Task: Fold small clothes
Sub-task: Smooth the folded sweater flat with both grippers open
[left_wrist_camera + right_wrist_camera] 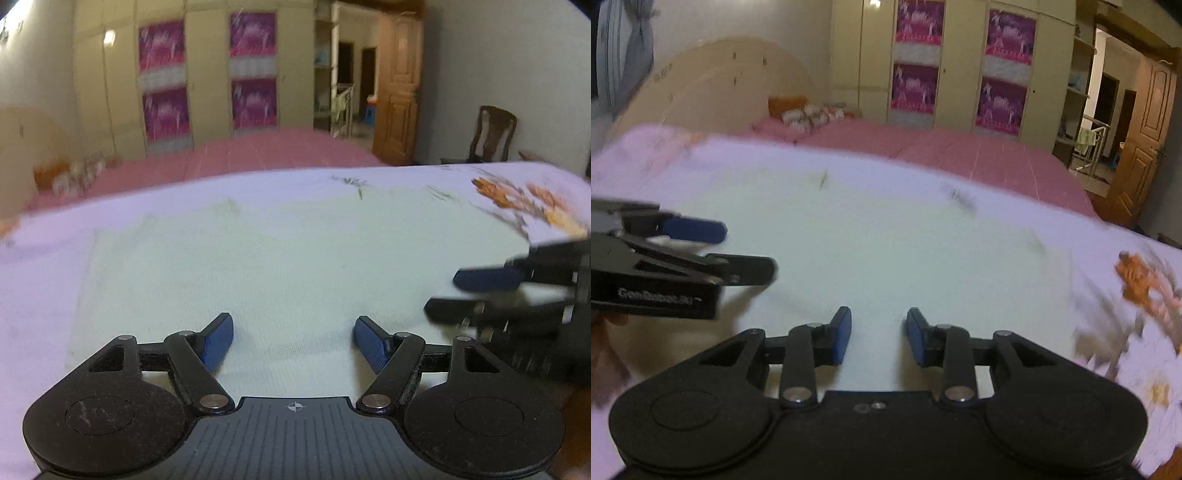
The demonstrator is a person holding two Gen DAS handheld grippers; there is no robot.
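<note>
A pale, greenish-white small garment (277, 266) lies flat on a lilac-white sheet with an orange flower print (517, 199). My left gripper (293, 332) hovers over the garment's near edge, jaws wide open, with only cloth showing between the blue pads (221, 339). In the left wrist view my right gripper (441, 293) comes in from the right edge, low over the garment's right side. In the right wrist view the right gripper (877, 332) is open with a narrower gap and nothing in it, above the garment (905, 258). The left gripper (750, 251) sits at that view's left.
A pink-covered bed (960, 151) with pillows (809, 114) and a curved headboard (713, 85) lies beyond the sheet. Behind it stand a wardrobe with magenta posters (255, 70), a wooden door (399, 92) and a dark chair (491, 133) at the far right.
</note>
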